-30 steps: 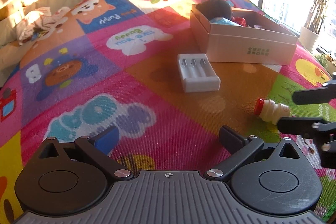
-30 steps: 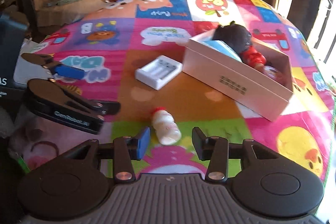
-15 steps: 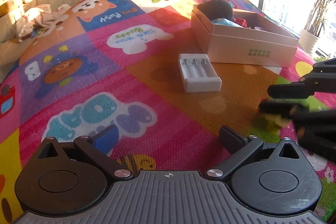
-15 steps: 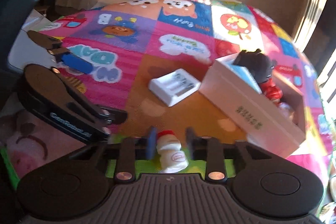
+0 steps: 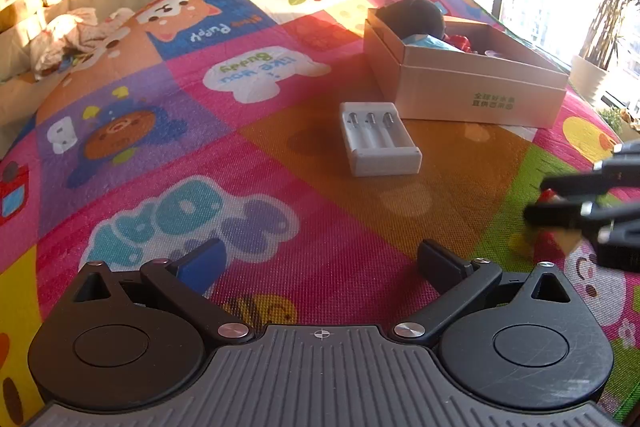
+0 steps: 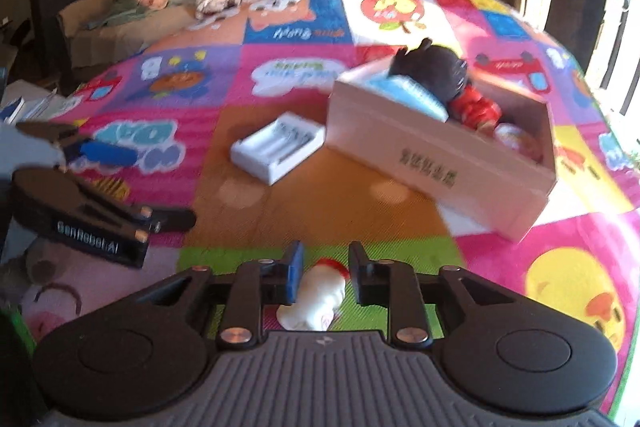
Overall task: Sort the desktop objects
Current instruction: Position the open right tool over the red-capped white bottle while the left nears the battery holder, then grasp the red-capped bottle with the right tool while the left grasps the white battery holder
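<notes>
My right gripper (image 6: 324,269) is shut on a small white bottle with a red cap (image 6: 316,297), held between its pads above the mat. In the left wrist view the right gripper (image 5: 560,203) is at the far right edge with the red cap (image 5: 549,195) peeking out between its fingers. My left gripper (image 5: 320,263) is open and empty, low over the mat. A white battery charger (image 5: 378,138) lies on the orange square, also seen in the right wrist view (image 6: 278,146). A pale cardboard box (image 5: 476,95) holds a dark plush toy (image 6: 434,69) and red items.
The colourful play mat (image 5: 200,131) covers the floor. A sofa with clothes (image 6: 132,15) stands at the back. A potted plant (image 5: 596,67) and a bright window are to the right of the box.
My right gripper has closed on the bottle and lifted it off the mat, moving right and up in the left wrist view. The left gripper has stayed put.
</notes>
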The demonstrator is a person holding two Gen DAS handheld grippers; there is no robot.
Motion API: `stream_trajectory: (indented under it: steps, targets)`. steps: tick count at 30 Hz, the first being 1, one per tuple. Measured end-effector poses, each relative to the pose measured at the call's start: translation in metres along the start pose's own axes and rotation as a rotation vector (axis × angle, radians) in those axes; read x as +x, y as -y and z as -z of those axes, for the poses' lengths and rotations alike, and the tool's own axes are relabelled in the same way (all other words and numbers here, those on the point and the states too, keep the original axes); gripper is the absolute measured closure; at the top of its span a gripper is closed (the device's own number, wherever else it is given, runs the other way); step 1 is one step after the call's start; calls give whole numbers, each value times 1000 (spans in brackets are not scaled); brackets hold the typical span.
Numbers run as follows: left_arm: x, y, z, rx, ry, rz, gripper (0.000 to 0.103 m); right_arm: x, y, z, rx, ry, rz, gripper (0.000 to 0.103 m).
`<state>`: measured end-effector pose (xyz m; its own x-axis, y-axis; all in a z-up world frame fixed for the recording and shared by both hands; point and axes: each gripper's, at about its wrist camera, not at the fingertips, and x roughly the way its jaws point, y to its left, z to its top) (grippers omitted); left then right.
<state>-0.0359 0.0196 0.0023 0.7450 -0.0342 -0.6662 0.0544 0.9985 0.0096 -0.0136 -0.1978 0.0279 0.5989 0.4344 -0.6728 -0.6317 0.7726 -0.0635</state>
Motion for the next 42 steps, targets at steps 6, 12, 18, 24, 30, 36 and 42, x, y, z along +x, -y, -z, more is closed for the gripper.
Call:
stream_trajectory:
  steps: [6,12,18,24,30,36,42]
  targets:
    - [1,0,-1,7,-11,0,0,-8,5,18,58,-7,7,67]
    - [7,-5,-23,-66,-3,116,0,-22,22,46,151,49,44,40]
    - [30,25,-66,48,67,85,0,-21,23,49,156,66,35,29]
    - [51,35,-62,228,8,1,0,-19,23,48,159,62,29,16]
    - [54,-12,-61,200,26,-258,0,-17,24,47,178,53,26,11]
    - [39,-37,-74,22,40,-33,0,-16,25,46,189,40,31,4]
    - [66,7,-84,71,28,-6,0,-16,24,46,183,35,41,4]
